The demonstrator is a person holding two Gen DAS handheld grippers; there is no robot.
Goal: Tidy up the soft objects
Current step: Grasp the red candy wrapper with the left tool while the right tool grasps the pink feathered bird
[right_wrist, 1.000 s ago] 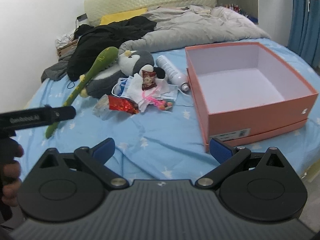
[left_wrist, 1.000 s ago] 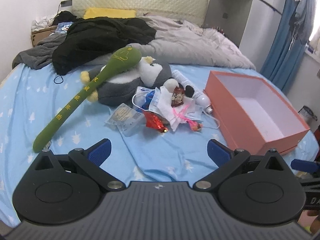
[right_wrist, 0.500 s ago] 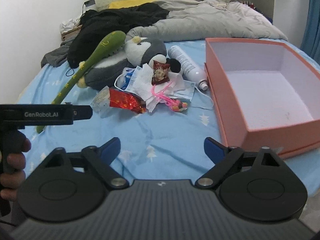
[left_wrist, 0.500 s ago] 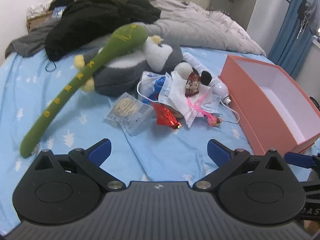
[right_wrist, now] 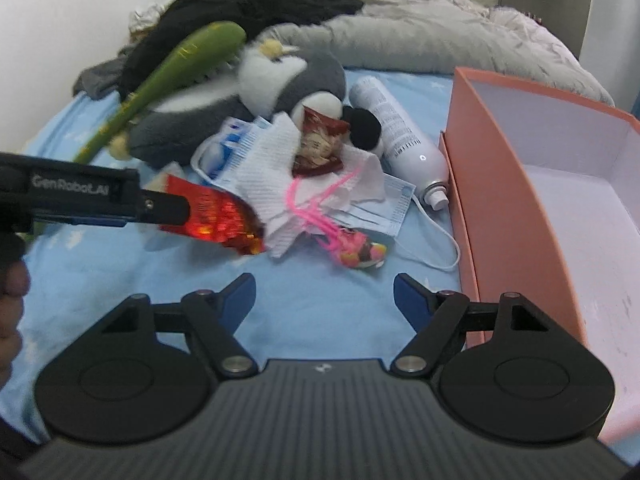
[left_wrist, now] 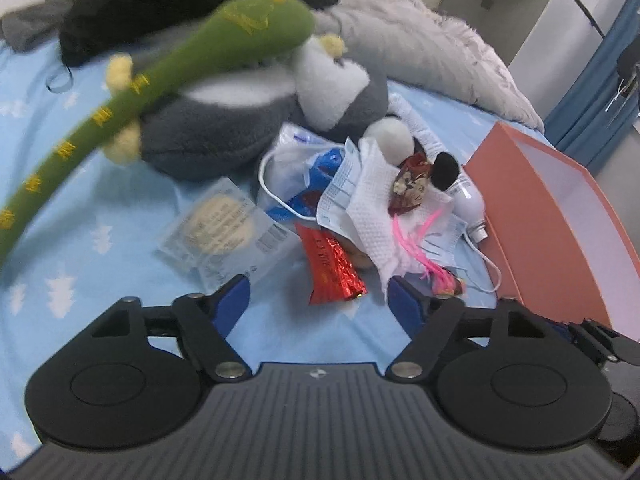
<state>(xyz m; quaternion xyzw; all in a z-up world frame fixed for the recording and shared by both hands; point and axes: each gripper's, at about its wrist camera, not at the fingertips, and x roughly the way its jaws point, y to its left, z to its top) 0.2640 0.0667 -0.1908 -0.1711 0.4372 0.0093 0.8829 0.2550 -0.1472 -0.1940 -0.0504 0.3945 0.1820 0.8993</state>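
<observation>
From the left wrist view, the left hand-held gripper hangs low over the blue bed sheet with its blue fingers spread wide and nothing between them; the red foil packet lies just ahead in the gap between the fingertips. Beyond it sits a heap: a white tissue, a blue face mask, a small brown snack bag and a pink string. A clear packet lies to the left of the heap. Behind, the grey penguin plush lies on the bed with the long green plush draped across it. The open orange box stands at the right. From the right wrist view, the right hand-held gripper is likewise wide apart and empty above the sheet, near the box. The left tool reaches in from the left edge, its tip beside the red packet. A white spray can lies between the penguin plush and the box wall, and the green plush slants across the penguin.
</observation>
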